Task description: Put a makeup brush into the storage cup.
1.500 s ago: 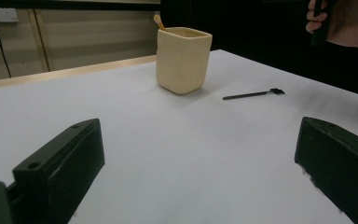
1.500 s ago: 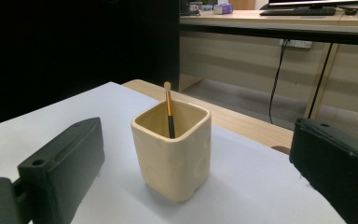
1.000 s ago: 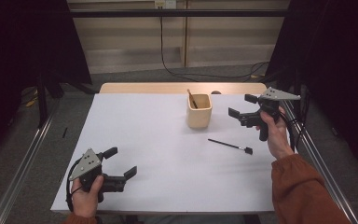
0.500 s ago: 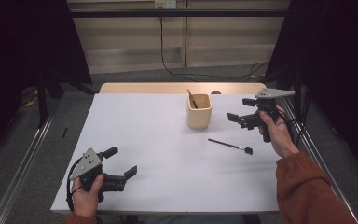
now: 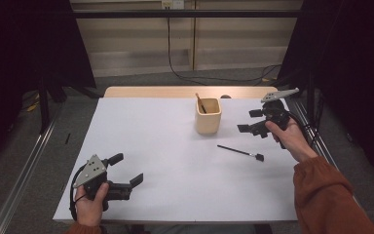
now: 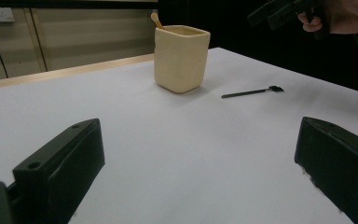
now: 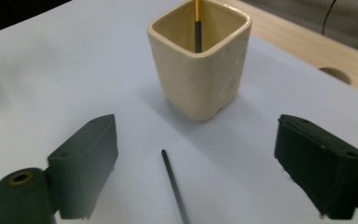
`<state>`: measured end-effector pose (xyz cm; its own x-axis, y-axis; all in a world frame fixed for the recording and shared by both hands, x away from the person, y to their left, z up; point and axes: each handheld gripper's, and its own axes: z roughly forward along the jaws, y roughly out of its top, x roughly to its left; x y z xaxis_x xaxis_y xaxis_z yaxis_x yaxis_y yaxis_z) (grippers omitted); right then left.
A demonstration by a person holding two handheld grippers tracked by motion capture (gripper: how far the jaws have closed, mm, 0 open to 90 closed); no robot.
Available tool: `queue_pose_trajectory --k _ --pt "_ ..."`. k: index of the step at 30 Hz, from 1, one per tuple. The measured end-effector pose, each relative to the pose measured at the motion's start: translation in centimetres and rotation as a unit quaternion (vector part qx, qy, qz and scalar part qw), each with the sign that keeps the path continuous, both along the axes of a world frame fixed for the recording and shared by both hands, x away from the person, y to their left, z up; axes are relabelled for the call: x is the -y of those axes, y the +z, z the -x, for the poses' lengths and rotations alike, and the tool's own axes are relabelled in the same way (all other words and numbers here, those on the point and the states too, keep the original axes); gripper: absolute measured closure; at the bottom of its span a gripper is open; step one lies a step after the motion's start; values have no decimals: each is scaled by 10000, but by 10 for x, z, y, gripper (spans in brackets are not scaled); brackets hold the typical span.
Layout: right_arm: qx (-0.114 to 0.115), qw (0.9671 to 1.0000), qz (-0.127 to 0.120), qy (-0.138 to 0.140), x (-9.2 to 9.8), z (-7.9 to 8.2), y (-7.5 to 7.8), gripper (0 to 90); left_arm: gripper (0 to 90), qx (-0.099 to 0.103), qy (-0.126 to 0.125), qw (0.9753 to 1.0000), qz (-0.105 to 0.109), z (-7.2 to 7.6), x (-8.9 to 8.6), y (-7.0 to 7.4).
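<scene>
A thin black brush [image 5: 239, 152] lies flat on the white table [image 5: 165, 146], just in front of the cream cup [image 5: 208, 116] and to its right. In the high view its long axis runs left to right: the bare handle tip points toward the cup, and the small dark head lies at the far end. Your right gripper [image 5: 254, 122] hovers right of the cup, above the brush, jaws wide and empty. Your left gripper [image 5: 126, 169] rests well left of the cup at the table's near edge, jaws wide, empty. A wooden stick [image 5: 200, 103] stands in the cup.
</scene>
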<state>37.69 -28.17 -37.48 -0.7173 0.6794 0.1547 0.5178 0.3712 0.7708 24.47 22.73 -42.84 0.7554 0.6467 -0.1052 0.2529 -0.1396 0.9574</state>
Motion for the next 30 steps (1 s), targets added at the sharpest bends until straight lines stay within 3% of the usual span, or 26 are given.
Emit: queue_pose_trajectory --k 6,11,15,25,30 --pt "-271 9981 527 180 -3 -4 -5 127 14 -8 15 10000 6 0 -1 0" --pt "-486 9954 773 290 -3 -8 -4 112 14 -9 6 10000 -3 0 -1 -1" --pt "-637 9919 933 587 -3 -10 -1 85 14 -12 14 10000 -5 0 -1 -1" --pt "-1076 9804 1418 840 -5 -18 -1 143 14 -30 8 10000 -5 -1 -1 -1" --pt "-1300 9731 1594 1039 -5 -21 -6 277 14 -34 15 10000 -1 0 -1 -1"
